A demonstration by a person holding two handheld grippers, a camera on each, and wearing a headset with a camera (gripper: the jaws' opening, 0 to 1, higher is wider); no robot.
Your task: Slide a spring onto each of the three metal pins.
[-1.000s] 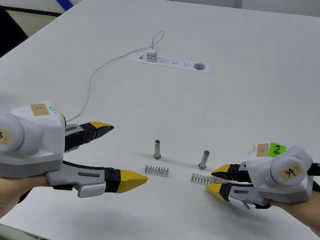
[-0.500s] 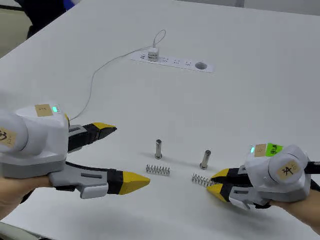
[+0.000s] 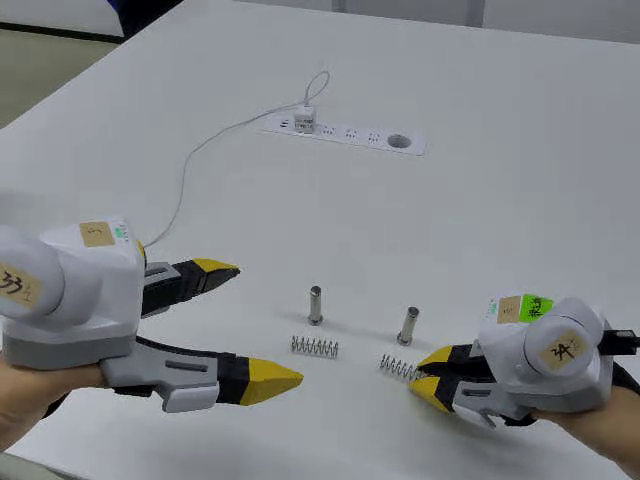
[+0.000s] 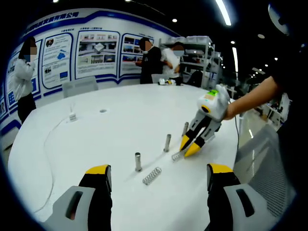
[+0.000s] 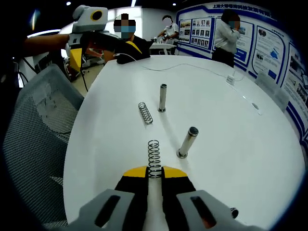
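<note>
Two metal pins [image 3: 315, 304] [image 3: 408, 325] stand upright on the white table [image 3: 480, 230]. In the left gripper view a third pin [image 4: 186, 128] pokes up just behind the right gripper [image 4: 188, 147]. My right gripper [image 3: 428, 375] is shut on the end of one spring [image 3: 398, 368], which points toward the nearer pin [image 5: 187, 142] but stays short of it. A second spring [image 3: 314, 347] lies loose in front of the left pin. My left gripper [image 3: 258, 322] hovers open to the left of that spring, with nothing between its jaws.
A white power strip [image 3: 345, 127] with a plugged charger lies at the back, and its cable [image 3: 190, 160] trails toward the left gripper. A mesh chair [image 5: 38, 125] stands by the table's edge. People stand beyond the far side [image 4: 151, 60].
The head camera has shifted. My right gripper has drawn slightly back toward me, still holding its spring. The left gripper stays open in about the same place.
</note>
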